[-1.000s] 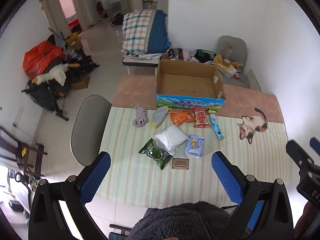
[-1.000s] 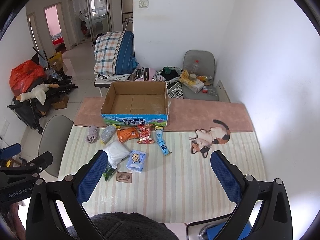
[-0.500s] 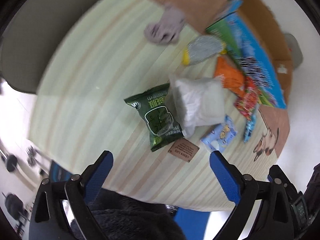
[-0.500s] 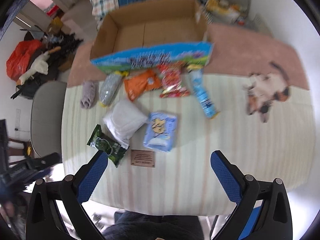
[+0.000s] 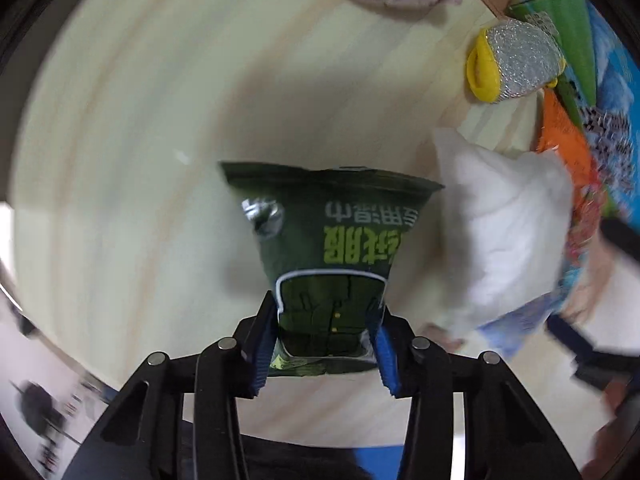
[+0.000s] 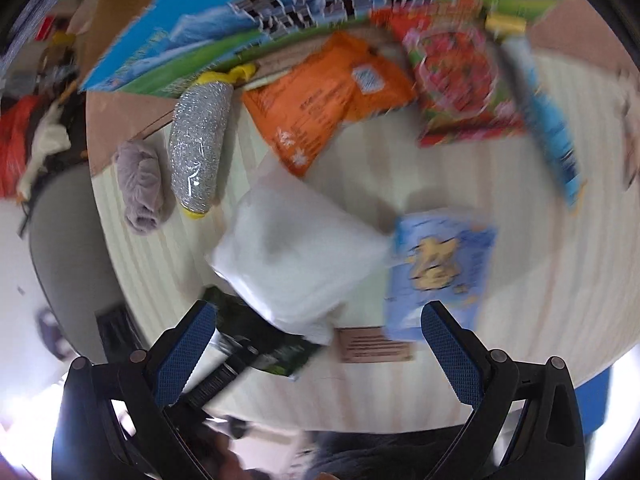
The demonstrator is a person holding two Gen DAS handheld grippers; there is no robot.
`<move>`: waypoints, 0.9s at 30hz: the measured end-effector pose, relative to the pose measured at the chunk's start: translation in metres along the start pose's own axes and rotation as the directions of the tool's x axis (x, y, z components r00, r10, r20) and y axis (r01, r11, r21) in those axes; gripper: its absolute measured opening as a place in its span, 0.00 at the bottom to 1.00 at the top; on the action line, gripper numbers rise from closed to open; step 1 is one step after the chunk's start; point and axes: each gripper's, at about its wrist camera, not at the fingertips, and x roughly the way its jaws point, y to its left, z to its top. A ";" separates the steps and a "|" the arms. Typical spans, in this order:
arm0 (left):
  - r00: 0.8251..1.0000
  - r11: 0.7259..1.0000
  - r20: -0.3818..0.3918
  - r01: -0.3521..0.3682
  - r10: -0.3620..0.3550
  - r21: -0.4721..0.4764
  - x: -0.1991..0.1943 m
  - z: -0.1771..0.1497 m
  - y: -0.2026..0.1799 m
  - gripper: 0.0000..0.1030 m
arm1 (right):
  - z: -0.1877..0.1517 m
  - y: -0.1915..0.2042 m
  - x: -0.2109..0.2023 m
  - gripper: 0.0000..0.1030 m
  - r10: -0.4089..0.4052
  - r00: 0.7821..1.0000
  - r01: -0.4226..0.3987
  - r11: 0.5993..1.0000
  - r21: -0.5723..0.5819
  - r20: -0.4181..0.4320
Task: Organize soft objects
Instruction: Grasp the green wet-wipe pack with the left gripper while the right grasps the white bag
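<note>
My left gripper (image 5: 326, 344) is shut on the near end of a dark green wet-wipes pack (image 5: 332, 236), which lies on the striped tablecloth (image 5: 132, 128). A white soft bag (image 5: 504, 220) lies right beside it. My right gripper (image 6: 320, 344) is open and empty, low over the white bag (image 6: 296, 252) and a light blue tissue pack (image 6: 436, 264). The green pack (image 6: 264, 344) shows by its left finger. Behind lie an orange packet (image 6: 328, 96), a red packet (image 6: 460, 80), a blue tube (image 6: 548, 120), a silver scourer (image 6: 200, 136) and a grey cloth (image 6: 140, 180).
The open cardboard box with a blue and green printed side (image 6: 280, 12) stands just behind the row of items. A small brown card (image 6: 374, 346) lies near the table's front edge. A grey chair (image 6: 68, 260) stands at the table's left.
Both grippers dropped from high above down close to the table. My left gripper closed on the green wet-wipes pack. My right gripper stayed open.
</note>
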 end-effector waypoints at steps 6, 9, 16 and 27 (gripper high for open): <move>0.990 0.986 0.044 -0.135 0.131 0.097 -0.004 -0.005 0.013 0.39 | 0.018 0.027 0.049 1.00 -0.057 0.998 0.059 0.988 0.141 -0.019; 0.992 0.985 0.032 -0.123 0.120 0.117 -0.001 -0.003 0.014 0.41 | 0.023 0.044 0.072 1.00 -0.197 0.980 0.199 0.975 0.098 -0.032; 0.995 0.985 0.035 -0.098 0.094 0.143 -0.005 -0.003 0.017 0.42 | -0.021 0.099 0.107 0.91 -0.488 0.865 0.481 0.741 -0.468 0.116; 0.999 0.989 0.036 -0.022 0.017 0.143 -0.011 0.007 0.021 0.49 | -0.047 0.084 0.089 0.99 -0.339 0.933 0.361 0.860 -0.361 0.124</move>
